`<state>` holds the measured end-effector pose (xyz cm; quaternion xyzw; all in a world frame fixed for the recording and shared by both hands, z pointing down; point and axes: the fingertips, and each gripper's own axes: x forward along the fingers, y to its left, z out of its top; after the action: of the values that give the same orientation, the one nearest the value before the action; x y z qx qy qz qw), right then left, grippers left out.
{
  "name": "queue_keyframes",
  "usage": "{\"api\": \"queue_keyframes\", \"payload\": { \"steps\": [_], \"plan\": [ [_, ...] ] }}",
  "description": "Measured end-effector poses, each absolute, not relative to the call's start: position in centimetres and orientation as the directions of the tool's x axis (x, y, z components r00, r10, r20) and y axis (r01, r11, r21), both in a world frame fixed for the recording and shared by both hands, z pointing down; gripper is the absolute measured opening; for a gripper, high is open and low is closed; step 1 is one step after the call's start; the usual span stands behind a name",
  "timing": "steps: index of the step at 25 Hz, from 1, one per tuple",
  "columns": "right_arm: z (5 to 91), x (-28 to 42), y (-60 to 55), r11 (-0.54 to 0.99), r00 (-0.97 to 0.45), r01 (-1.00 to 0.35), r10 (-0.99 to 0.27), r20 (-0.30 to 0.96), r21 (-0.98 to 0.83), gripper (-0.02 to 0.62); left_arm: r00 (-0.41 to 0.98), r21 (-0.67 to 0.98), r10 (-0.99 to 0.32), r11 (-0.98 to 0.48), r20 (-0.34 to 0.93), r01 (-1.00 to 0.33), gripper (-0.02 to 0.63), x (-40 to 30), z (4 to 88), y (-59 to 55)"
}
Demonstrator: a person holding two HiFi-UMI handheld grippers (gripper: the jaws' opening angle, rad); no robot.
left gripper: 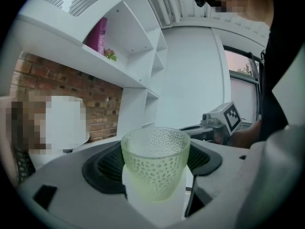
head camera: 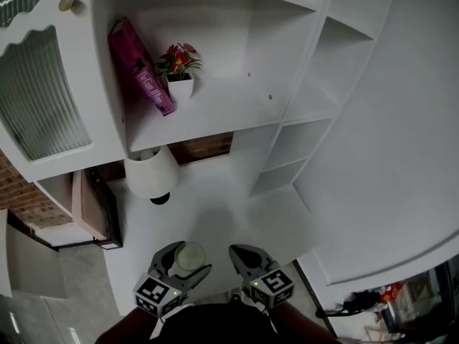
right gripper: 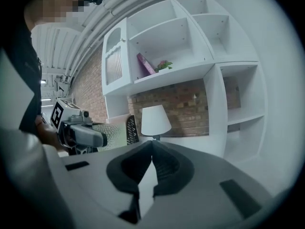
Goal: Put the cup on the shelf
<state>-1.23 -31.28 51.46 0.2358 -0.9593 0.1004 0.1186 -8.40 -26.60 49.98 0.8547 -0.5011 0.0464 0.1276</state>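
A pale green dimpled cup [left gripper: 155,161] stands upright between the jaws of my left gripper [left gripper: 153,168], which is shut on it. From the head view the cup [head camera: 189,257] shows low at the centre, held by the left gripper [head camera: 179,264] over the white counter. My right gripper [head camera: 244,258] is beside it, jaws shut with nothing between them [right gripper: 150,157]. The white shelf [head camera: 208,117] with a pink book [head camera: 140,67] and a small flower pot [head camera: 179,70] is above and ahead. The cup [right gripper: 112,133] also appears at the left in the right gripper view.
A white table lamp [head camera: 150,170] stands on the counter [head camera: 229,206] under the shelf. A dark framed panel [head camera: 107,206] leans at the left. Empty cubbies [head camera: 301,142] rise at the right. A glass-fronted cabinet door [head camera: 39,95] is at the upper left.
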Motion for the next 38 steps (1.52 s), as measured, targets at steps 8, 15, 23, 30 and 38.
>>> {"api": "queue_keyframes", "payload": {
  "steps": [8,15,23,30,38],
  "plan": [
    [50.8,0.3,-35.2,0.905,-0.905,-0.394,-0.352,0.239,-0.159,0.005,0.428,0.134,-0.879,-0.408,0.212,-0.903,0.382,-6.0,49.0,-30.3],
    [50.3,0.8,-37.0,0.940,-0.944,-0.290,-0.250,0.215,-0.180,0.005,0.346,0.138,-0.920,-0.324,0.184,-0.936,0.382,-4.9,47.2,-32.7],
    [49.7,1.1,-37.7,0.949,-0.959,-0.245,-0.207,0.195,-0.198,0.005,0.340,0.065,-0.928,-0.334,0.154,-0.940,0.382,-3.3,43.6,-35.0],
    [49.5,0.8,-37.1,0.940,-0.956,-0.267,-0.230,0.183,-0.212,0.005,0.384,0.020,-0.916,-0.384,0.118,-0.923,0.382,-4.1,38.8,-37.2],
    [50.0,0.0,-35.6,0.933,-0.953,-0.281,-0.244,0.179,-0.224,0.005,0.439,0.009,-0.896,-0.440,0.058,-0.898,0.382,-5.8,31.8,-39.5]
  ]
}}
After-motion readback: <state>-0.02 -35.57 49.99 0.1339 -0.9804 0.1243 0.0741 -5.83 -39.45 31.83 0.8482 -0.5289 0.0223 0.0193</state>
